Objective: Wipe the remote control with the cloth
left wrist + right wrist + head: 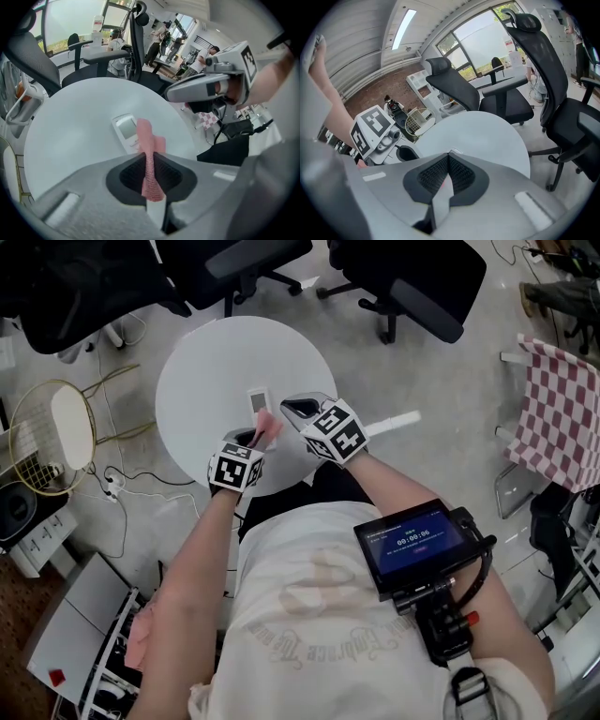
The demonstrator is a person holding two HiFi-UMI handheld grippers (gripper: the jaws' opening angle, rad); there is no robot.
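Note:
A small white remote control [257,400] with a grey screen lies flat on the round white table [202,381], near its front edge. My left gripper [251,439] is shut on a pink cloth [268,426], which sticks out past its tips toward the remote's near end. In the left gripper view the cloth [146,136] stands up between the jaws of the left gripper [150,161] and covers the remote's [125,131] near right corner. My right gripper [298,409] hovers just right of the remote, shut on nothing. In its own view the right gripper [449,158] shows closed pads.
Black office chairs [412,282] stand on the floor beyond the table. A red-and-white checked cloth [553,413] hangs at the right. A racket [56,432] and cables [117,488] lie on the floor at the left. People [161,35] stand in the background.

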